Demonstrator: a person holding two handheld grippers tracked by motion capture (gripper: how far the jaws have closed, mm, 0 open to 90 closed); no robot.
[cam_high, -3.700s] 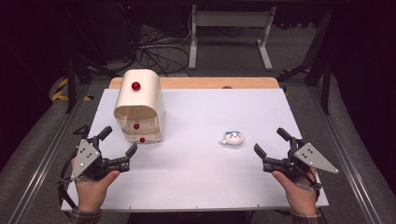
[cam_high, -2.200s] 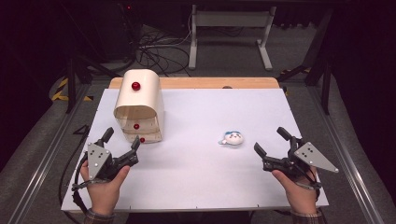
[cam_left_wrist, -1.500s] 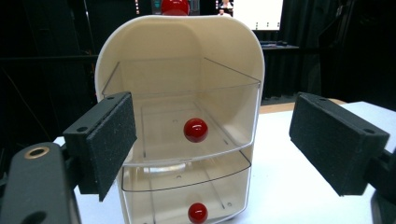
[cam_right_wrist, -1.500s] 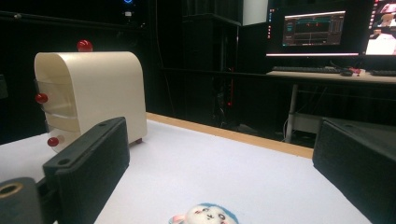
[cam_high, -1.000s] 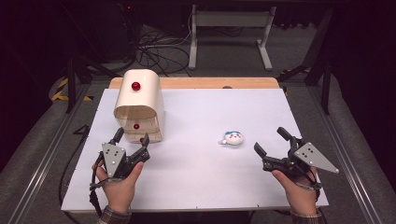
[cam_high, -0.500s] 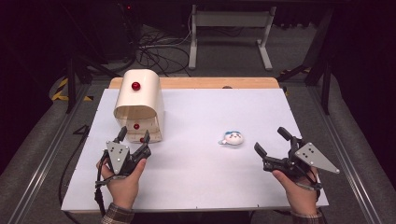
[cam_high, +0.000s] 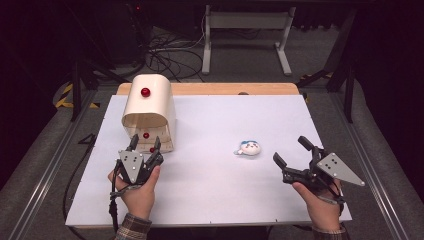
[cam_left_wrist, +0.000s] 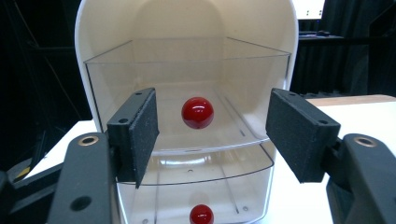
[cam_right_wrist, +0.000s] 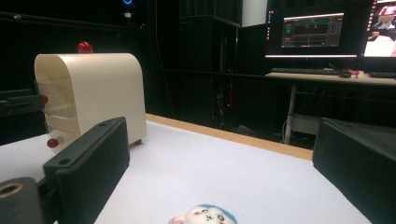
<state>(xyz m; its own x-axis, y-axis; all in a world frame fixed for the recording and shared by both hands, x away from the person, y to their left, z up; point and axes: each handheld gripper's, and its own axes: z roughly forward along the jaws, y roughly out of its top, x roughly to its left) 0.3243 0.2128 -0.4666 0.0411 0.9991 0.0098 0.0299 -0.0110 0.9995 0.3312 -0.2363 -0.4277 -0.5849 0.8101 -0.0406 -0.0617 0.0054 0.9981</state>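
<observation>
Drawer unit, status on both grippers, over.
Left gripper open, jaws just been closing, lined up on upper drawer knob, no contact. Right gripper open, idle beside toy. Nothing between jaws and knob.

light: bright on white table (cam_high: 210, 200), dark surround | shadows: soft | focus: near edges slightly blurred
</observation>
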